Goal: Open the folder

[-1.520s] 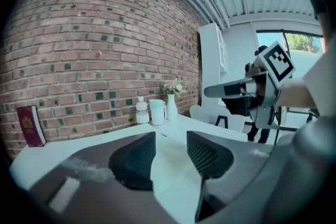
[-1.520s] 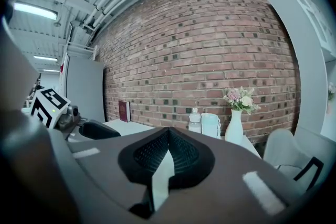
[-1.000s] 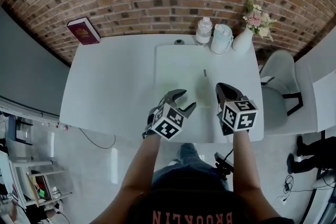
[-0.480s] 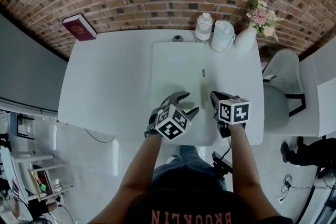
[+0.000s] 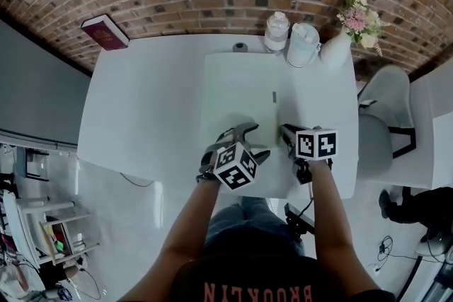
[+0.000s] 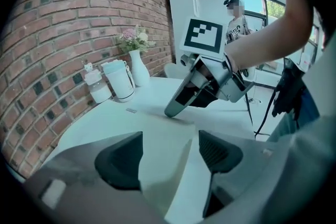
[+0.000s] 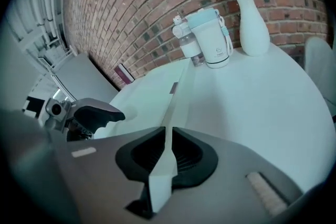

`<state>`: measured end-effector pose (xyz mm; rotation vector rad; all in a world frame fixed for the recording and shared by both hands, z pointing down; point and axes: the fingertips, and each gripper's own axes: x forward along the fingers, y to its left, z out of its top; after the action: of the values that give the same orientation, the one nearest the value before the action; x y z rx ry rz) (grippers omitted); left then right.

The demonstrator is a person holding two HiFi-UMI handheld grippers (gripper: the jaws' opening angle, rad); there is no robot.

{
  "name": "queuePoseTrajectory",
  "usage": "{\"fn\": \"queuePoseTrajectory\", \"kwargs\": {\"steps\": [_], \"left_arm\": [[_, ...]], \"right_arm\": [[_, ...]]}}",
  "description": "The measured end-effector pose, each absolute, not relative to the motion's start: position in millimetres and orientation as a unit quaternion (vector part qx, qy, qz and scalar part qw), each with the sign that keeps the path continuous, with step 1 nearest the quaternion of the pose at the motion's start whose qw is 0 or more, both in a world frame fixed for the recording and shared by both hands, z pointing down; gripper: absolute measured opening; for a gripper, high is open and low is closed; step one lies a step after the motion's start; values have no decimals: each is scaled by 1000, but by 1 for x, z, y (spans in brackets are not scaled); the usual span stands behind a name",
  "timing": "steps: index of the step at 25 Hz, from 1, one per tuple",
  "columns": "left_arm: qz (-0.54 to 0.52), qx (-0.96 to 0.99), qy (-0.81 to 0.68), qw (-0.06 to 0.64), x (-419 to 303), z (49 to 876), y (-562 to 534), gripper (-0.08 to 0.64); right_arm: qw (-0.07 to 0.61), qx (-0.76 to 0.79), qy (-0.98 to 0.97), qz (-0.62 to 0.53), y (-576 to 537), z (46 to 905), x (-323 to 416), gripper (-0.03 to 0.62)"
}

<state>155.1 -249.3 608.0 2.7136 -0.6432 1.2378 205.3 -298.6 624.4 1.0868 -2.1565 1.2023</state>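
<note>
A pale green folder point(image 5: 237, 88) lies flat and closed on the white table point(image 5: 141, 102). My right gripper point(image 5: 286, 131) is at the folder's near right edge; in the right gripper view my right gripper point(image 7: 167, 152) is shut on the thin edge of the folder point(image 7: 147, 97), which runs up between the pads. My left gripper point(image 5: 253, 139) hovers over the near edge just to the left. Its jaws have just been opening, and in the left gripper view my left gripper point(image 6: 169, 152) stands wide, the folder point(image 6: 157, 131) below and untouched by the pads.
At the table's far edge stand a clear bottle point(image 5: 277, 30), a white lidded jug point(image 5: 303, 44) and a white vase of flowers point(image 5: 338, 46). A red book point(image 5: 105, 32) lies at the far left corner. A pale chair point(image 5: 382, 124) is to the right.
Both grippers have sunk onto the folder's near edge. The left jaws have spread wider. The right gripper has rolled and settled on the folder's right edge.
</note>
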Motion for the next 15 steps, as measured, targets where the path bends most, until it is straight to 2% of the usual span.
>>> {"fn": "queuePoseTrajectory", "kwargs": {"steps": [11, 15], "left_arm": [[445, 877, -182, -10, 175, 627, -246, 339], [466, 866, -173, -56, 179, 634, -246, 339]], "right_arm": [[204, 355, -781, 470, -296, 625, 201, 48], [212, 356, -781, 466, -295, 625, 201, 44]]}}
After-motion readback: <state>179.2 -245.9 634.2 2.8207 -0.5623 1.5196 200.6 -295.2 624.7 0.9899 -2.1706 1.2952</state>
